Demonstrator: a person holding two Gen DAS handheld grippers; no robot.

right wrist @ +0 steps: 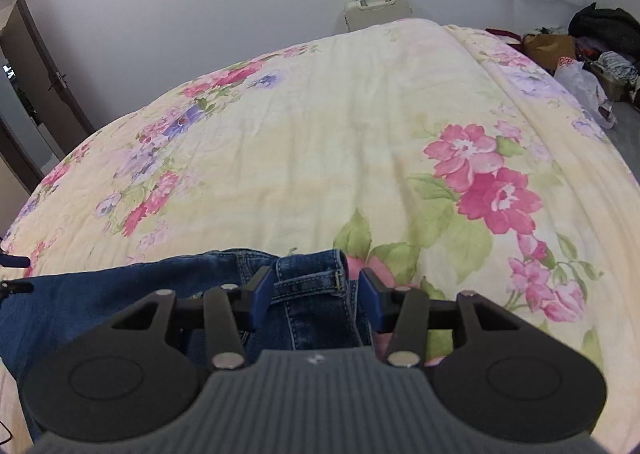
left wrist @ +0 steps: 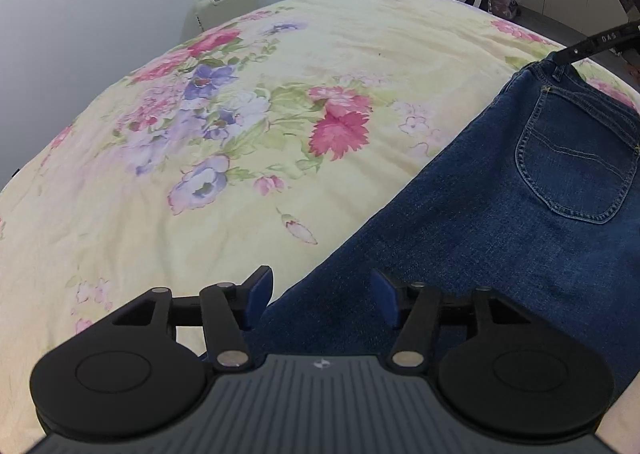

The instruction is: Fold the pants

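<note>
Left wrist view, tongs: left gripper (left wrist: 322, 300) stands wide, blue pads clear of cloth, nothing held.
Left wrist view, pants: jeans (left wrist: 500, 221) lie flat on the floral quilt (left wrist: 240, 125), running from under the jaws up to the right edge; back pocket (left wrist: 576, 161) faces up.
Left wrist view only: tip of right gripper (left wrist: 592, 43) at the waistband.
Right wrist view, tongs: right gripper (right wrist: 314, 296) part-open, pads either side of the belt loop (right wrist: 308, 282), not pressing.
Right wrist view only: door (right wrist: 44, 93) at left, clutter (right wrist: 600, 49) at right.
Edges, room: quilt ahead bare up to the suitcase (right wrist: 376, 9) at the far wall.
</note>
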